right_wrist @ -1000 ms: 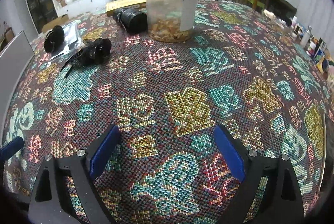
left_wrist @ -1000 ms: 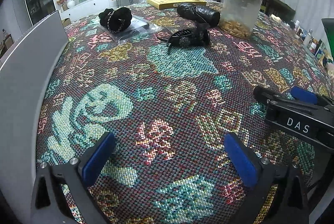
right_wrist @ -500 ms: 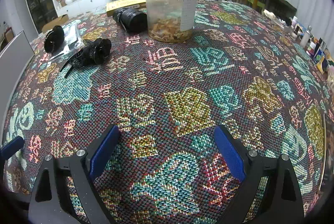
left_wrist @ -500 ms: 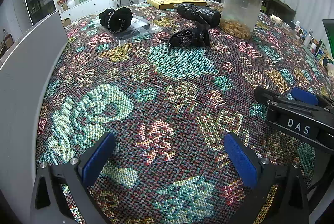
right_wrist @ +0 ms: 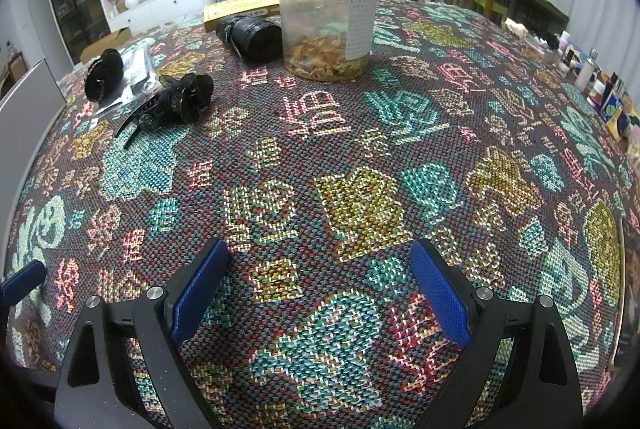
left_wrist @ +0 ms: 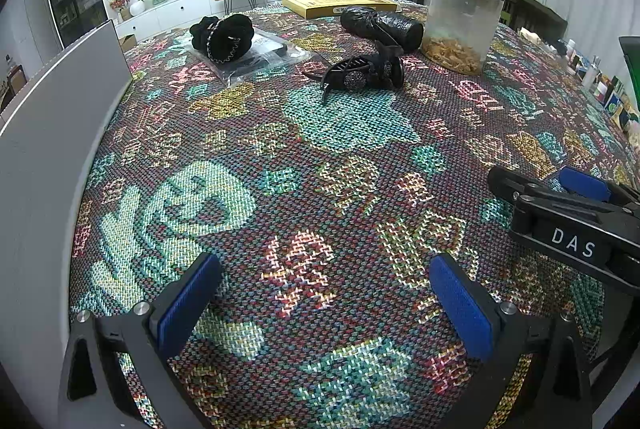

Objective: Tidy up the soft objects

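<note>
1. Both tools hang low over a patterned woven surface (left_wrist: 352,133), nothing gripped: the left gripper (left_wrist: 326,289) has its jaws spread wide, and the right gripper (right_wrist: 320,277) likewise — blue pads well apart, only cloth between them.

2. The soft things lie far across the surface. In the left view a black scrunchie (left_wrist: 222,35) rests on a clear plastic bag (left_wrist: 256,59) at 11 o'clock; a black bow hair clip (left_wrist: 360,73) lies near 12 o'clock.

3. The step in hand looks like the approach. It would go best by reaching for the nearer clip, coming down with jaws astride its fabric bulk and closing gently, since its thin prongs could slide out.

4. Around them: a black roll (right_wrist: 250,37) lies beside a lidded clear jar (right_wrist: 328,13) at 12 o'clock in the right view, a yellow box (left_wrist: 340,3) behind. The jar crowds the clip's right flank — a swing there could knock it. A grey panel (left_wrist: 44,133) lines the left edge.
</note>
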